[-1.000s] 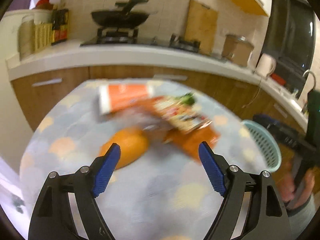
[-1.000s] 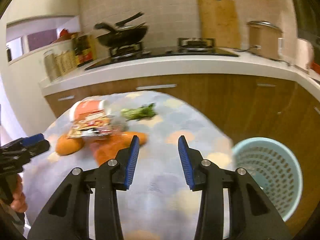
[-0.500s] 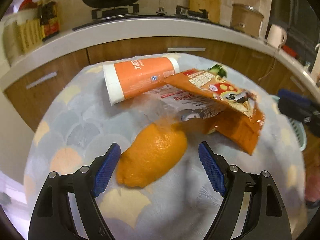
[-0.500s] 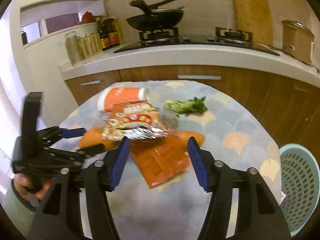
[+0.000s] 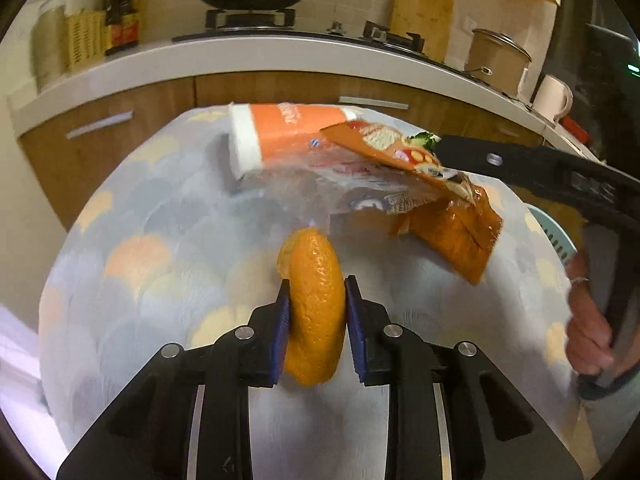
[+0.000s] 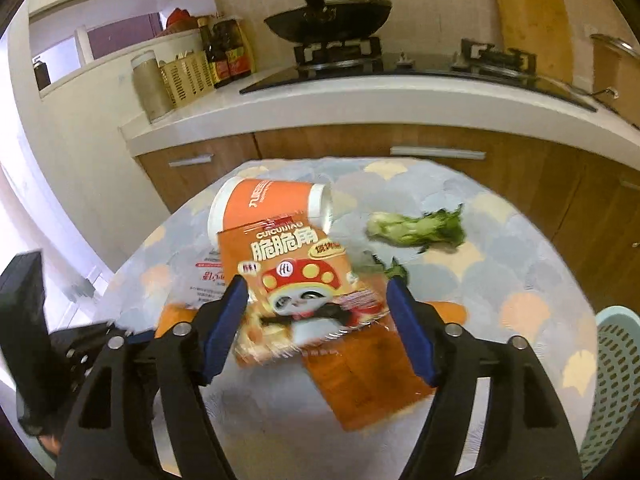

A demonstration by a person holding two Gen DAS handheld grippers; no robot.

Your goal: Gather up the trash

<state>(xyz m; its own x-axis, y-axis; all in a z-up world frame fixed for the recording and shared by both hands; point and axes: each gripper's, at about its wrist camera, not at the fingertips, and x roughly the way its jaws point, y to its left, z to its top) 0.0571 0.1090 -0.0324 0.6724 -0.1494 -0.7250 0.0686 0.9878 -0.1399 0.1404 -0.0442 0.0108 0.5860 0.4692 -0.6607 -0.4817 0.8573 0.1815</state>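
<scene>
My left gripper (image 5: 316,300) is shut on an orange peel (image 5: 314,300), its blue pads pressing both sides, just above the round table (image 5: 160,272). My right gripper (image 6: 318,312) is open, its fingers either side of an orange snack bag (image 6: 296,288) lying on other wrappers. An orange-and-white cup (image 6: 268,204) lies on its side behind the bag. A green vegetable scrap (image 6: 420,228) lies to the right. In the left wrist view the snack bag (image 5: 408,160) and cup (image 5: 280,136) lie beyond the peel, and the right gripper's black finger (image 5: 496,160) reaches over the bag.
A pale blue slotted bin (image 6: 616,380) stands off the table's right edge. A flat orange wrapper (image 6: 368,376) and a clear printed wrapper (image 6: 208,276) lie under the snack bag. A kitchen counter (image 6: 360,100) with a wok (image 6: 332,16) on the stove runs behind the table.
My left gripper has moved down onto the orange peel and closed on it. My right gripper has moved forward over the snack bag and opened wider.
</scene>
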